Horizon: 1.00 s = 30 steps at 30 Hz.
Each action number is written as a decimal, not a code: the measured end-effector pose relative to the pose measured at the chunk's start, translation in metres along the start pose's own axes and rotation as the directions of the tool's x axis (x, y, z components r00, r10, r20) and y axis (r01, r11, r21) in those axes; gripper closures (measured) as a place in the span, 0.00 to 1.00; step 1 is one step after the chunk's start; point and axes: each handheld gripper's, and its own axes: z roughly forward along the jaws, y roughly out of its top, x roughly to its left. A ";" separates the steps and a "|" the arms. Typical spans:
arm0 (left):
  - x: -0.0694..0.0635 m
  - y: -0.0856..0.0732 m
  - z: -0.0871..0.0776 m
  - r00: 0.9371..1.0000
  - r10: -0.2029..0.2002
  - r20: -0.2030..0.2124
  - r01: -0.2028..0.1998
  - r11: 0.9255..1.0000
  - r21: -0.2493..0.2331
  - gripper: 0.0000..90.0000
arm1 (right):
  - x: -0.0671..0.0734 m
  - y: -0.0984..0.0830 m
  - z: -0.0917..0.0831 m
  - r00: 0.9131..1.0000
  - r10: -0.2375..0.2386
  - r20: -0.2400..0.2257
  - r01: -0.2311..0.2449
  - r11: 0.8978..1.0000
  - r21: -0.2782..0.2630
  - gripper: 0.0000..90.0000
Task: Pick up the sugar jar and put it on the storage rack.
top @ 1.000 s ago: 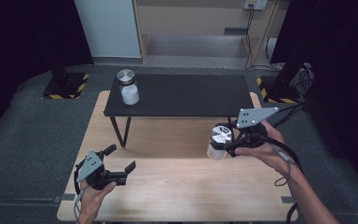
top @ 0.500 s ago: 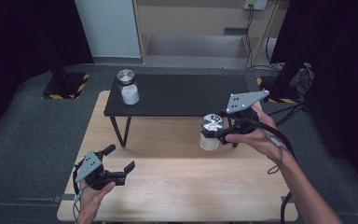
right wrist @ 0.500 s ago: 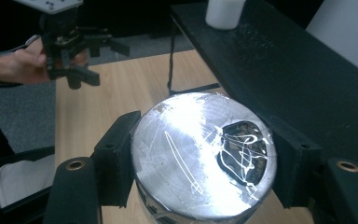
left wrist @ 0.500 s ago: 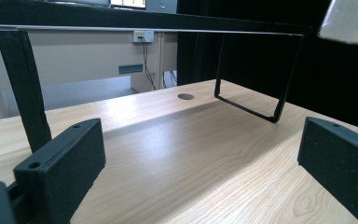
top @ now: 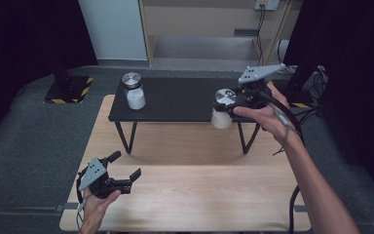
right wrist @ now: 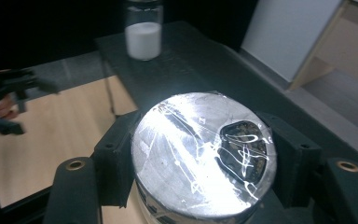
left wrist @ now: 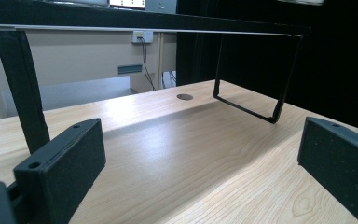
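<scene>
Dark-walled room: right gripper [top: 232,104] clamps jar [top: 222,108] above black shelf [top: 175,100]; left gripper [top: 125,169] gapes over wooden table [top: 195,190].

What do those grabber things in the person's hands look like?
Both are black tools. The left gripper and right gripper each carry a grey three-cornered plate on top and two blocky black jaws with small screw holes. A black cable trails from the right one. Forearms are bare, no sleeves.

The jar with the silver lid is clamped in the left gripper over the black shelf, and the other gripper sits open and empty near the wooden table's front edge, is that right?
Not quite: the right gripper holds that jar, not the left. The high view shows it gripped at the black shelf's front edge, and the right gripper view shows fingers on both sides of the lid. The open, empty one low over the wooden table is the left gripper.
</scene>
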 end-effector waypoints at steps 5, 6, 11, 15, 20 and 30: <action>0.001 0.000 0.000 1.000 -0.004 -0.003 0.004 1.000 0.002 0.00 | -0.009 0.005 0.004 0.994 0.049 0.098 -0.048 0.999 -0.007 0.39; 0.001 0.000 0.000 1.000 -0.003 -0.002 0.003 1.000 0.001 0.00 | -0.012 0.005 0.004 0.992 0.061 0.114 -0.060 0.998 -0.012 0.39; 0.002 0.000 0.000 1.000 0.002 0.003 -0.002 1.000 0.005 0.00 | -0.024 0.003 0.009 0.977 0.105 0.183 -0.104 0.994 -0.019 0.39; 0.002 0.000 0.000 1.000 0.001 0.005 -0.001 1.000 0.006 0.00 | -0.034 -0.001 0.011 0.965 0.147 0.217 -0.147 0.989 -0.020 0.39; 0.003 0.000 0.001 1.000 -0.003 0.005 0.003 1.000 0.007 0.00 | -0.043 -0.003 0.016 0.956 0.159 0.248 -0.164 0.986 0.001 0.39; 0.003 0.000 0.000 1.000 -0.002 0.005 0.002 1.000 0.008 0.00 | -0.050 -0.007 0.028 0.954 0.172 0.244 -0.184 0.983 0.026 0.39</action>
